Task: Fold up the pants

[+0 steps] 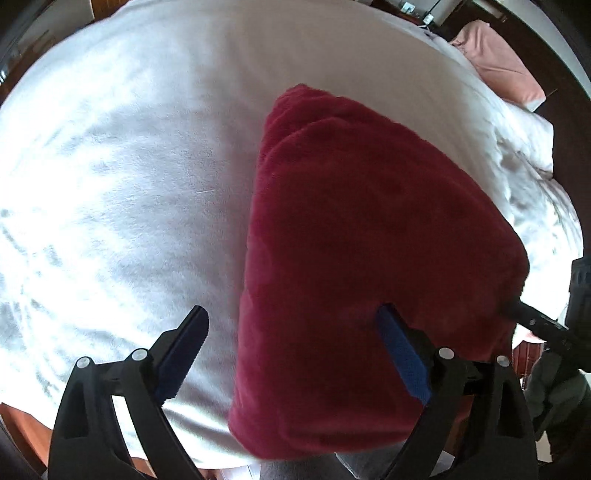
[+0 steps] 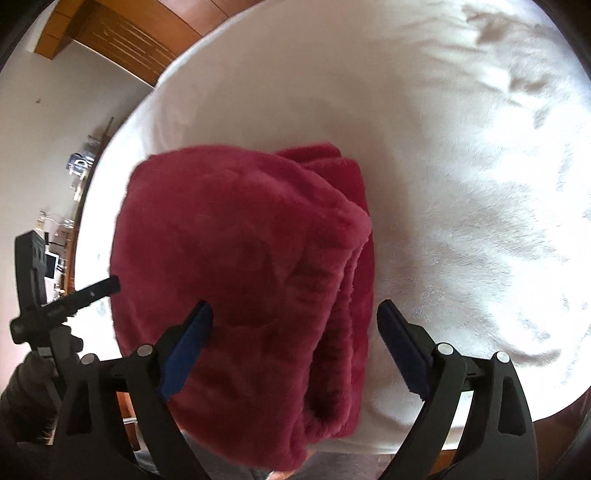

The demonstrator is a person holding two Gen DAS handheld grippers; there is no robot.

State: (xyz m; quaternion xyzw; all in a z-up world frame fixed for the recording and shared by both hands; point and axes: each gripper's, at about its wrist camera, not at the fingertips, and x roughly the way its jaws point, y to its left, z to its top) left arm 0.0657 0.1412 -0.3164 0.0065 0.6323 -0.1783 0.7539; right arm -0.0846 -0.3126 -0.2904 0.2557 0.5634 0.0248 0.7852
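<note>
The dark red fleece pants [image 1: 354, 258] lie folded into a thick stack on the white bed [image 1: 122, 177]. In the right wrist view the pants [image 2: 240, 266] show several stacked layers along their right edge. My left gripper [image 1: 293, 317] is open, its jaws wide apart over the stack's left edge near the bed's front. My right gripper [image 2: 295, 314] is open, straddling the stack's right side. The right gripper's finger [image 1: 535, 321] shows at the pants' right edge in the left wrist view. The left gripper's finger [image 2: 88, 291] shows at their left edge in the right wrist view.
A pink pillow [image 1: 498, 59] lies at the bed's far right. White crumpled bedding [image 1: 528, 147] lies beside it. A wooden headboard or furniture [image 2: 122, 33] and cluttered shelves [image 2: 62, 236] stand beyond the bed's left side. The bed's front edge is just below the pants.
</note>
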